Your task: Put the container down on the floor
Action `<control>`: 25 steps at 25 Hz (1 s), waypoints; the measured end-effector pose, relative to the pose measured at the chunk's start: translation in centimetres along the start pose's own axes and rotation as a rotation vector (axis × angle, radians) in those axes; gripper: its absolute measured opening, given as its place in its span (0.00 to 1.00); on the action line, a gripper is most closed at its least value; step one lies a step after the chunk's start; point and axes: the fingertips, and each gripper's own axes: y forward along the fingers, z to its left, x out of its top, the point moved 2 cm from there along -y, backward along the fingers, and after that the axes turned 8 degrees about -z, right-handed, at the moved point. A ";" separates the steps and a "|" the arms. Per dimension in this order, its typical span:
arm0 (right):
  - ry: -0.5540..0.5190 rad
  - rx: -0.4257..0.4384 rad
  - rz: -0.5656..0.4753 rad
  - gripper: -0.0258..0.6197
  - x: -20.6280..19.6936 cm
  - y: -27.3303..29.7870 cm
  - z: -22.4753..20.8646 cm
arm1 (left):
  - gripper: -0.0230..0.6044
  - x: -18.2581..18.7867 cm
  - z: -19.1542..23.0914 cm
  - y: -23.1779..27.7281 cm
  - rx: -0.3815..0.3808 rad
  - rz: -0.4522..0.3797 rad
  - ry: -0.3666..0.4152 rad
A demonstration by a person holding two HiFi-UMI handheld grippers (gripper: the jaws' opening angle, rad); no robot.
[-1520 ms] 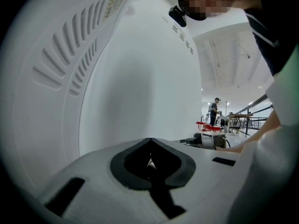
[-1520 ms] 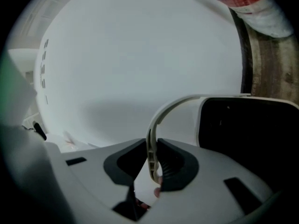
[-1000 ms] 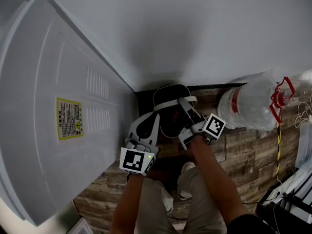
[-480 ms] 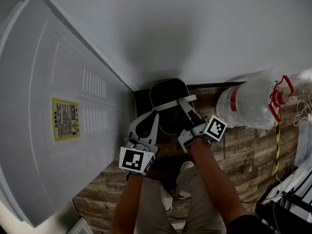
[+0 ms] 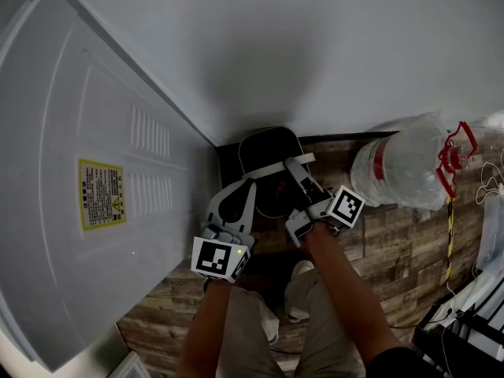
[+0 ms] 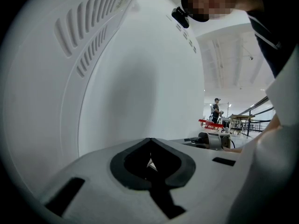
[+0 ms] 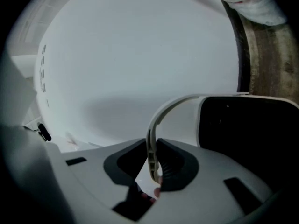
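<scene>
1. Right gripper [image 5: 295, 169], seen from the head view, had its jaws squeezed on the thin white handle [image 5: 277, 166] of the black container [image 5: 268, 144]. The container was low in the corner, between the wall [image 5: 315, 46] and a big white appliance [image 5: 94, 172]. I could not tell if it touched the wooden floor [image 5: 394, 235]. A big water bottle [image 5: 402, 168] lay nearby on the right.
2. The left gripper [image 5: 252, 183] was just beside the container.
3. In the left gripper view, its jaws were closed together with nothing in them. The appliance [image 6: 117, 78] was close in front.
4. In the right gripper view, the handle [image 7: 163, 111] ran from the pinching jaws to the container [image 7: 247, 125]. The container looked like light, stiff plastic. The handle looked smooth, so it might slip or swing. Its middle seemed the best place to hold. The corner looked tight.
</scene>
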 end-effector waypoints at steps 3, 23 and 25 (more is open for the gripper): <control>-0.005 -0.011 0.005 0.16 -0.1 0.0 -0.7 | 0.07 -0.3 0.1 0.1 0.003 -0.004 0.000; 0.000 -0.058 0.017 0.16 -0.1 -1.0 -3.2 | 0.07 -1.5 -0.2 -0.1 0.014 0.006 -0.007; -0.001 -0.068 0.014 0.16 0.1 -0.8 -3.9 | 0.07 -1.6 0.0 -0.1 0.014 0.003 -0.004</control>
